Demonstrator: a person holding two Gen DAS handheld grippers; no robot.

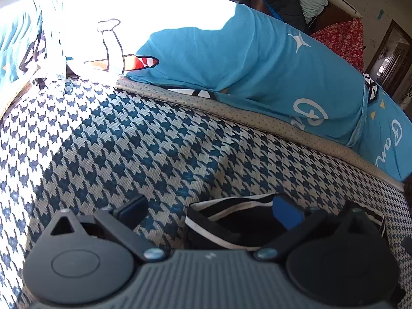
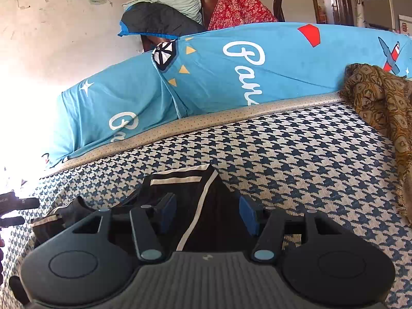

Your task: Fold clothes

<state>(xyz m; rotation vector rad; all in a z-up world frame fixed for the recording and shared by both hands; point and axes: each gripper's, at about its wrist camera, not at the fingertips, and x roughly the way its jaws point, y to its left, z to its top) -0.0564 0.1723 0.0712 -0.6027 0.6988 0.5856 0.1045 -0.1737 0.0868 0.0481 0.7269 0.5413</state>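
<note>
Right tool (image 2: 208,212) released, pads straddling but clear of black white-striped garment (image 2: 198,195). Left tool (image 1: 206,206) released beside it. Garment bunched on houndstooth bed cover (image 2: 296,159); folding apparently unfinished.

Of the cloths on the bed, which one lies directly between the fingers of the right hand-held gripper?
The black garment with white stripes; the brown patterned cloth lies far right.

two tools (image 2: 208,212) work over one houndstooth-covered bed (image 2: 296,154): one black garment with white stripes (image 2: 200,195), two blue printed pillows (image 2: 226,72), one brown patterned cloth (image 2: 381,103), one red floral fabric (image 2: 237,7), one dark jacket (image 2: 154,20).
</note>
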